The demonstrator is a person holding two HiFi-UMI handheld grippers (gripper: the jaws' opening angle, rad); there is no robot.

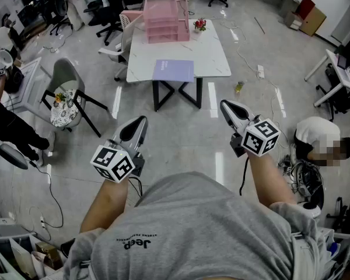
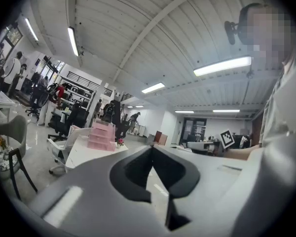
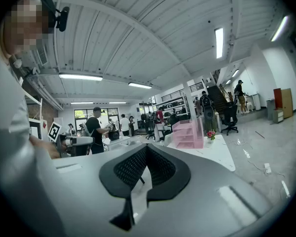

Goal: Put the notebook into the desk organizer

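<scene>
Left gripper [image 1: 140, 121] and right gripper [image 1: 226, 105] — both closed, empty — hang well short of the notebook [image 1: 174, 70] ahead

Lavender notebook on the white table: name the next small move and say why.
Probably step toward the white table: the left gripper and right gripper are shut, empty and far from the lavender notebook lying before the pink plastic desk organizer.

Ahead of me stands a white table [image 1: 213, 60]. The notebook [image 1: 174, 70] lies at its near edge. The desk organizer [image 1: 166, 20] and flowers [image 1: 199, 24] sit far.
</scene>
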